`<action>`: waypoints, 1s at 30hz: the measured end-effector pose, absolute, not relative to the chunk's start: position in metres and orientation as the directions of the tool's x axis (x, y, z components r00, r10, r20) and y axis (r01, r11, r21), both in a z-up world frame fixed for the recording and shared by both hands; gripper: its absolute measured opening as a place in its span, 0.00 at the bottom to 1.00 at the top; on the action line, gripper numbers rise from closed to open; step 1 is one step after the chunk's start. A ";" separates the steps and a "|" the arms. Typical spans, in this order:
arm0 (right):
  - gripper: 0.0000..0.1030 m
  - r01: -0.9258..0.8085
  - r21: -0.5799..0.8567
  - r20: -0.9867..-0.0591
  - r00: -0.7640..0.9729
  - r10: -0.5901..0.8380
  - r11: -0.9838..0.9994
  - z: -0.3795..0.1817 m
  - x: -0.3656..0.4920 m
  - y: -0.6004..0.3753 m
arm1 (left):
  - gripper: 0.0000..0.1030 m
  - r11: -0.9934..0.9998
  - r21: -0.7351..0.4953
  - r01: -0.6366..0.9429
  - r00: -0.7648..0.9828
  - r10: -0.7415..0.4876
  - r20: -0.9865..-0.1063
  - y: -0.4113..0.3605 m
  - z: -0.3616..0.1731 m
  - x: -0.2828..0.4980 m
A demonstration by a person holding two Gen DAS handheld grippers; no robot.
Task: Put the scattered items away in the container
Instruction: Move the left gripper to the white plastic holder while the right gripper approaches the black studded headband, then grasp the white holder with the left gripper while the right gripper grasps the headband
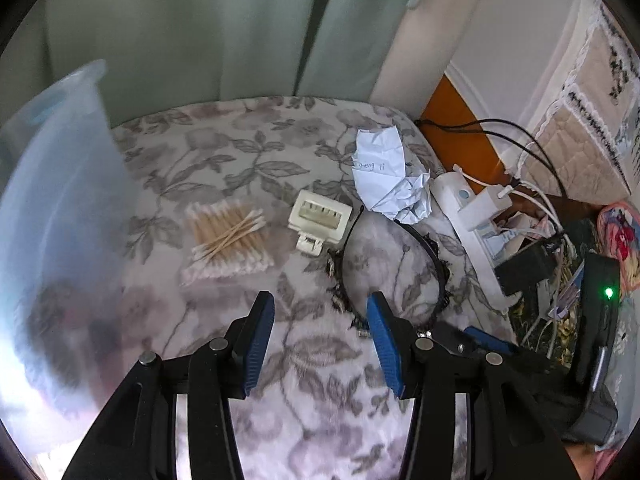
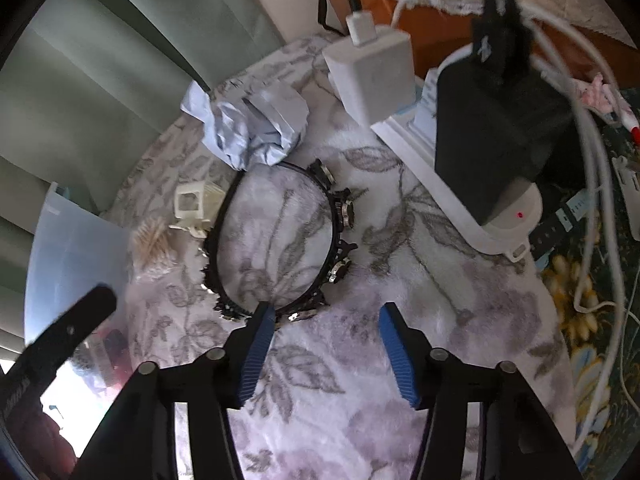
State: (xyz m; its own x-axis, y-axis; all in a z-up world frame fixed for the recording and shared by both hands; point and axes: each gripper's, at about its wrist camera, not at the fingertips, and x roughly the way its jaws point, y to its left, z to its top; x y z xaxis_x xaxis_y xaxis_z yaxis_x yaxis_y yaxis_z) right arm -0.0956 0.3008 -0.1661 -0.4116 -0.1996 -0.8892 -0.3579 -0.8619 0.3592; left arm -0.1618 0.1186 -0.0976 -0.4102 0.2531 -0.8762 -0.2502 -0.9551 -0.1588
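Note:
On the floral blanket (image 1: 224,152) lie a bag of cotton swabs (image 1: 228,236), a cream hair claw clip (image 1: 318,218), crumpled paper (image 1: 388,172) and a black studded headband (image 1: 400,276). A translucent plastic container (image 1: 60,220) stands at the left. My left gripper (image 1: 320,312) is open above the blanket, near the headband's near end, nothing between its fingers. In the right wrist view the headband (image 2: 336,216) lies just ahead of my right gripper (image 2: 328,316), which is open; its left fingertip (image 2: 264,320) sits at the band's near curve. The clip (image 2: 196,204), paper (image 2: 248,128) and container (image 2: 76,252) show there too.
A white power strip (image 2: 448,184) with a white charger (image 2: 372,72), a black adapter (image 2: 496,136) and several cables lies along the blanket's right edge. Green curtains (image 1: 200,28) hang behind. Patterned bedding (image 2: 584,320) lies at the right.

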 end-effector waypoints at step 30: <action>0.51 -0.365 0.328 -0.896 -0.414 -0.163 -0.871 -0.175 -0.081 0.302 | 0.52 -0.947 -0.076 -0.313 -0.363 0.194 -0.911 0.158 -0.166 -0.253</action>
